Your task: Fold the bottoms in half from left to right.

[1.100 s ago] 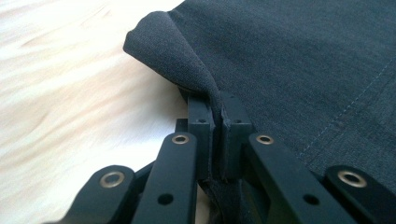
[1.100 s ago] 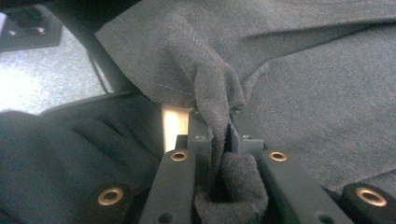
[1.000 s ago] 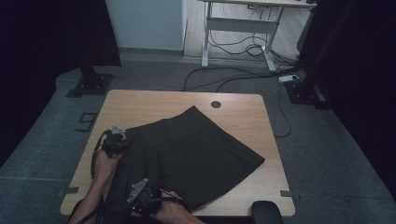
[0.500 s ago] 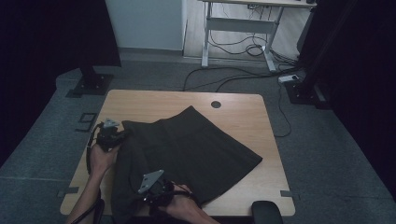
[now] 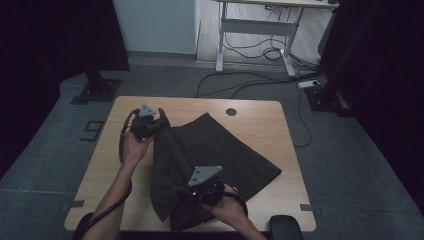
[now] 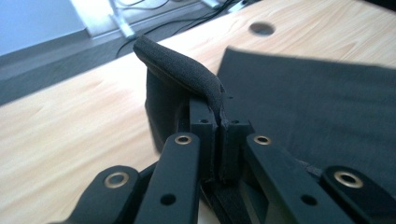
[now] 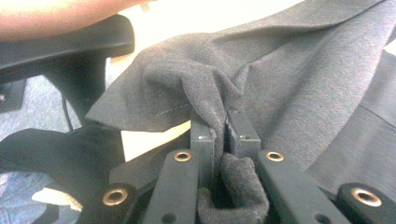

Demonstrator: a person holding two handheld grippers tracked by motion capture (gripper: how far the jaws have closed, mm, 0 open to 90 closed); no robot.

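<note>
A dark grey pleated skirt (image 5: 220, 150) lies on the wooden table (image 5: 260, 120), its left side lifted and folding over toward the middle. My left gripper (image 5: 159, 120) is shut on the skirt's thick band edge (image 6: 187, 67) at the far left, held above the table. My right gripper (image 5: 202, 192) is shut on a bunched fold of the skirt (image 7: 210, 88) near the table's front edge. In the right gripper view the cloth drapes away from the jaws.
A round cable hole (image 5: 231, 111) is in the table's far side. A black chair armrest (image 5: 285, 227) sits at the front right edge. A white desk frame (image 5: 255, 25) and floor cables (image 5: 250, 85) lie beyond the table.
Both grippers have risen and moved away from me and to the right, carrying the skirt's left side up and over the rest of the cloth.
</note>
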